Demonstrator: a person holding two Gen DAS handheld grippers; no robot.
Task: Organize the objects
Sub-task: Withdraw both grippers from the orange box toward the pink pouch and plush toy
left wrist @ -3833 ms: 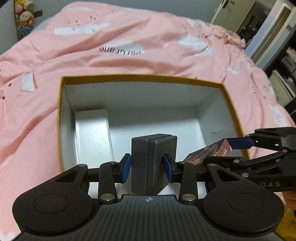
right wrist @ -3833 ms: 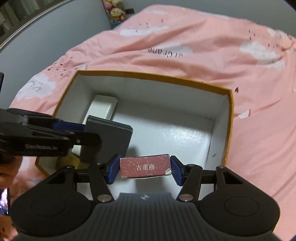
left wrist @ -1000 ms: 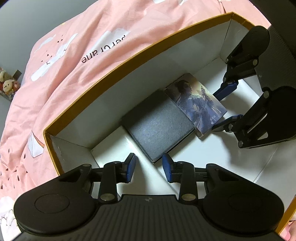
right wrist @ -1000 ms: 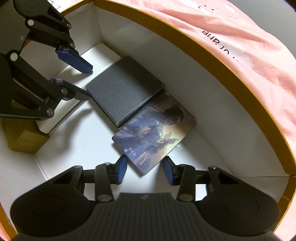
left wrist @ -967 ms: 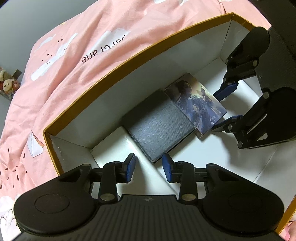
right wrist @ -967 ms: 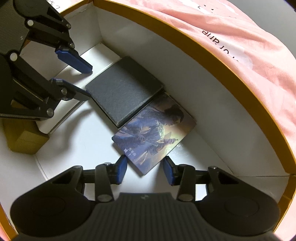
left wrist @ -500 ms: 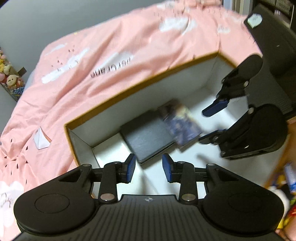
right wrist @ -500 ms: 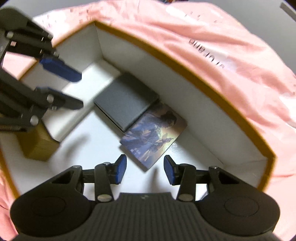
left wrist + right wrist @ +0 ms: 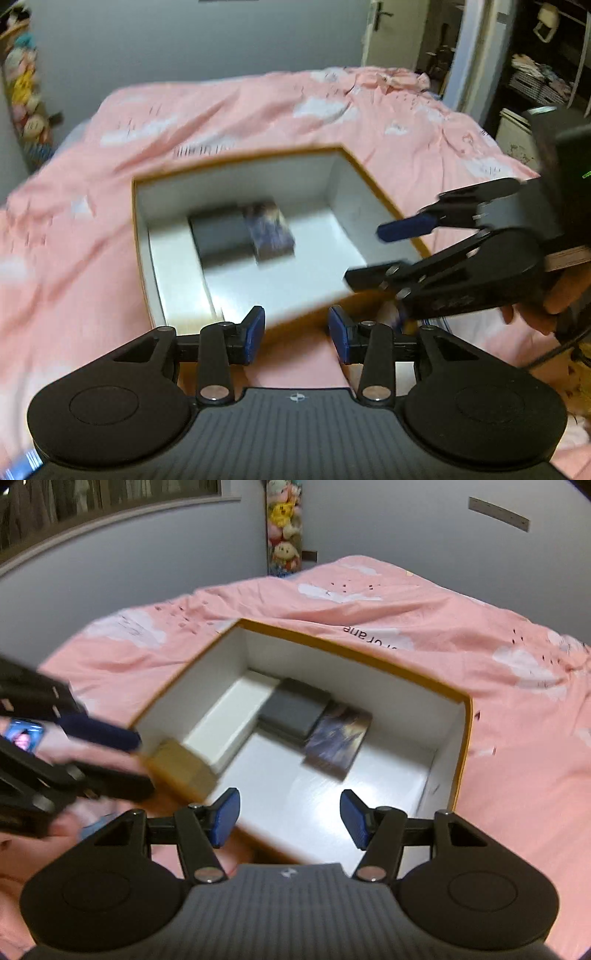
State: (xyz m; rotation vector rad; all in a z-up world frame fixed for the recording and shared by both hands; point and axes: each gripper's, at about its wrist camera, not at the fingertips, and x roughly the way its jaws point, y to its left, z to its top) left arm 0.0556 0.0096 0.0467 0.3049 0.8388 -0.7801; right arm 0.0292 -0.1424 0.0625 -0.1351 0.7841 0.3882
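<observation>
An open box with an orange rim (image 9: 236,157) (image 9: 354,653) and white inside lies on the pink bed. On its floor lie a flat dark grey case (image 9: 218,232) (image 9: 293,709) and, touching it, a card box with a figure picture (image 9: 271,229) (image 9: 338,736). A white insert (image 9: 229,716) and a small tan box (image 9: 181,768) sit at the box's left end. My left gripper (image 9: 296,334) is open and empty above the near rim. My right gripper (image 9: 288,818) is open and empty above the box's near edge; it shows in the left wrist view (image 9: 376,254).
The pink cloud-print duvet (image 9: 92,240) (image 9: 498,664) surrounds the box. Plush toys hang in the wall corner (image 9: 284,528). A doorway and shelves stand to the right (image 9: 535,74). A hand with a wristwatch (image 9: 24,734) holds the left gripper.
Both grippers have pulled back and up out of the box, open and empty. The grey case and the card box stay lying on the box floor.
</observation>
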